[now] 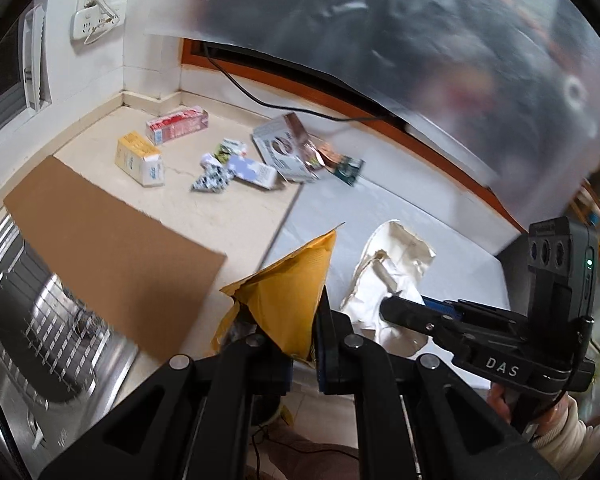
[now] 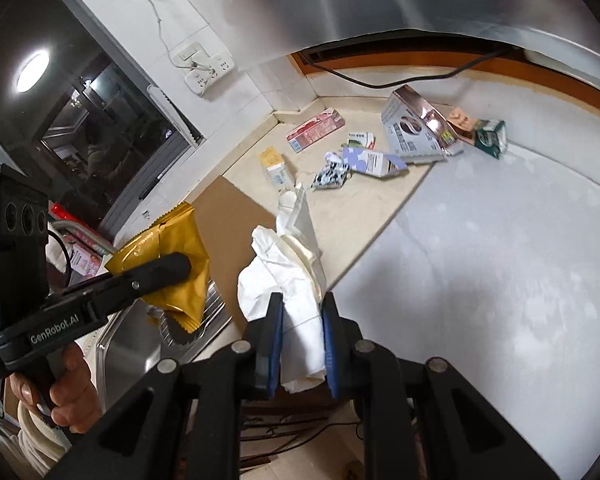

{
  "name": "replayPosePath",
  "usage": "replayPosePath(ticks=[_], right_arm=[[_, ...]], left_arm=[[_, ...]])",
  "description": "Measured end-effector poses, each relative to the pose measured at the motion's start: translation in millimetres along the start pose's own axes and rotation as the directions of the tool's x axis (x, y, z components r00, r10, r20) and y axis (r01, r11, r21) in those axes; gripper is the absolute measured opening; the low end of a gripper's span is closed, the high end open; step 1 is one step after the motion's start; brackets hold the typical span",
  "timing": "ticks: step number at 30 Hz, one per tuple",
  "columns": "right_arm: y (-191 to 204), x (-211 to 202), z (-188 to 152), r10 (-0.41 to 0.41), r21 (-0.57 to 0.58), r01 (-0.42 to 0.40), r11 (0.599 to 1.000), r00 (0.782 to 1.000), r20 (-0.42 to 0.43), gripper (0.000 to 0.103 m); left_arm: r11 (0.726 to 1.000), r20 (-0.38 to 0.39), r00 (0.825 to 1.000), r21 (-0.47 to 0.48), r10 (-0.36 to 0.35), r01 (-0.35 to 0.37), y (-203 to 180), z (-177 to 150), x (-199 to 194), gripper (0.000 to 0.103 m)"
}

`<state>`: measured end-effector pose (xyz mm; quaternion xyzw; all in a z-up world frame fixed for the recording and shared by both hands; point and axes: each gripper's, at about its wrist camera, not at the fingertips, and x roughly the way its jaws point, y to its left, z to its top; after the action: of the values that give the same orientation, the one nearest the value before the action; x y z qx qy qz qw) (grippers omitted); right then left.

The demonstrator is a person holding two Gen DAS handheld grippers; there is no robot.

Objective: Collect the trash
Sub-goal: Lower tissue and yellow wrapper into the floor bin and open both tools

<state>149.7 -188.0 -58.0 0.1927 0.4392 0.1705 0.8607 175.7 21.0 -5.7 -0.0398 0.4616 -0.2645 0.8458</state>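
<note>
Left wrist view: left gripper (image 1: pixel 300 320), angled downward, is clamped on a crinkled yellow wrapper (image 1: pixel 288 280) raised above the surface (image 1: pixel 240 216). Right gripper (image 2: pixel 302 320), likewise tilted down and held by a hand (image 1: pixel 548 412), is clamped on a crumpled white wrapper (image 2: pixel 288 276). Beyond them more trash lies near the tiled corner: a red box (image 1: pixel 177 124), a yellow box (image 1: pixel 139 158), a purple carton (image 1: pixel 252 172), a grey box (image 1: pixel 284 148) and a green packet (image 1: pixel 350 170). A flat brown cardboard sheet (image 1: pixel 112 256) lies on the surface beside a ribbed steel sink (image 1: pixel 36 312). A black cable (image 1: pixel 260 98) runs behind the trash
</note>
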Motion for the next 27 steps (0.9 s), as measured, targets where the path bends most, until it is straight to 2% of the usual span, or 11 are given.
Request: replayPosePath(ticks=[6, 13, 18, 20, 27], right_arm=[[11.0, -10.7, -61.2, -0.028, 0.051, 0.029, 0.998, 0.999, -0.029, 0.018], [0.1, 11.0, -125.9, -0.081, 0.129, 0.098, 0.987, 0.988, -0.132, 0.018], [-21.7, 44.5, -155.0, -0.141, 0.157, 0.177, 0.972, 0.966, -0.217, 0.018], [-30.6, 59.4, -163.3, -0.162, 0.154, 0.203, 0.967, 0.956, -0.243, 0.018], [-73.8, 137.6, -193.8, -0.226, 0.053, 0.252, 0.966, 0.928, -0.295, 0.018]], left_arm=[[0.998, -0.060, 0.997, 0.029, -0.045, 0.047, -4.3, -61.9, -8.4, 0.006], [0.996, -0.166, 0.986, 0.080, -0.017, 0.030, -5.5, -121.7, 23.5, 0.006], [0.991, -0.221, 0.974, 0.129, 0.050, -0.022, -2.8, -151.0, 59.8, 0.006], [0.989, -0.256, 0.964, 0.139, 0.077, -0.042, 1.2, -162.7, 83.5, 0.006], [0.979, -0.324, 0.932, 0.175, 0.161, -0.108, 21.8, -203.3, 174.7, 0.006]])
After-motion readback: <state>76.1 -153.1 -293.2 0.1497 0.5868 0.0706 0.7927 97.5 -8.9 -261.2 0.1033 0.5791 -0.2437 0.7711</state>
